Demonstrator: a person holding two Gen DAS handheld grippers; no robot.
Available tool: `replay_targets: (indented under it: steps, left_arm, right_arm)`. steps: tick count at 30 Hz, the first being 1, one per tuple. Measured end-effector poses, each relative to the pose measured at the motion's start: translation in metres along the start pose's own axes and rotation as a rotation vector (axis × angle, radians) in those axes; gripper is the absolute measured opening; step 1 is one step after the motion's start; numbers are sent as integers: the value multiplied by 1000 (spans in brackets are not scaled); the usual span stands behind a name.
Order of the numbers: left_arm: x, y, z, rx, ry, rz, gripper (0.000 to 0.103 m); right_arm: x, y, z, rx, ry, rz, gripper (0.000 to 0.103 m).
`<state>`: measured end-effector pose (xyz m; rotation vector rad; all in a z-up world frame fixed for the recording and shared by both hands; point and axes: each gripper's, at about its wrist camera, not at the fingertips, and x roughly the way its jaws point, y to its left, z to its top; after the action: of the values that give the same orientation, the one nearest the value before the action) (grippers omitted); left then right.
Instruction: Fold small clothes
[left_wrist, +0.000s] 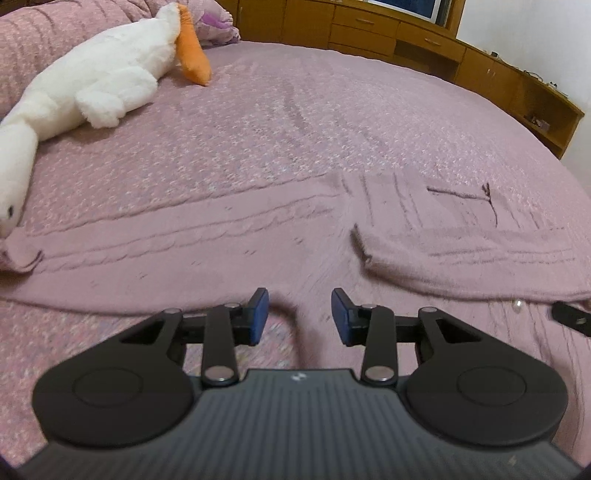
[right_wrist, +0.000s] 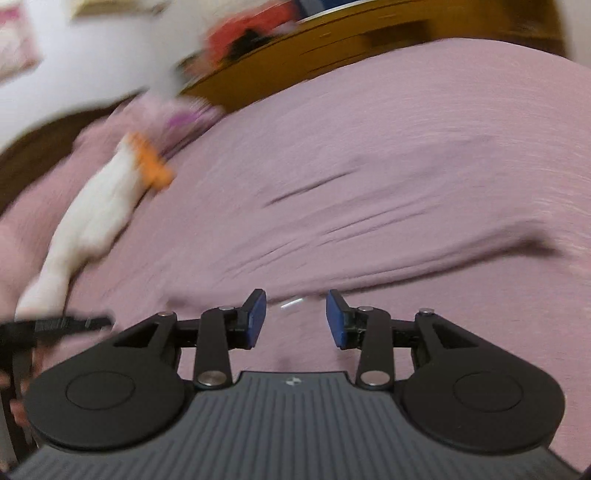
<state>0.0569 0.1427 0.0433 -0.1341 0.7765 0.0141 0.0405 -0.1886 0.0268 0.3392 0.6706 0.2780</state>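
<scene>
No readable text or labels on anything in either view

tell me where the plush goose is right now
In the left wrist view the plush goose lies at the upper left on the pink bedspread, head near the knit sweater's left sleeve end.

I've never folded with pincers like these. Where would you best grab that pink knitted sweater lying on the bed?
Probably the outstretched sleeve's cuff, at the far left beside the plush goose. It lies flat with a free end, so come in low from the left and pinch its edge. The left gripper stands open and empty.
</scene>
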Motion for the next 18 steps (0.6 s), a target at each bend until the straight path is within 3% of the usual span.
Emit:
replay_targets:
  steps: [7, 12, 18]
  left_arm:
    - [-14, 33, -16, -74, 5, 42, 40]
    - [-23, 52, -27, -125, -9, 26, 40]
    - [-24, 69, -32, -156, -26, 47, 40]
  right_arm:
    - [57, 99, -17, -272, 89, 98, 43]
    - [95, 137, -18, -396, 81, 68, 43]
    - [129, 147, -15, -555, 59, -26, 43]
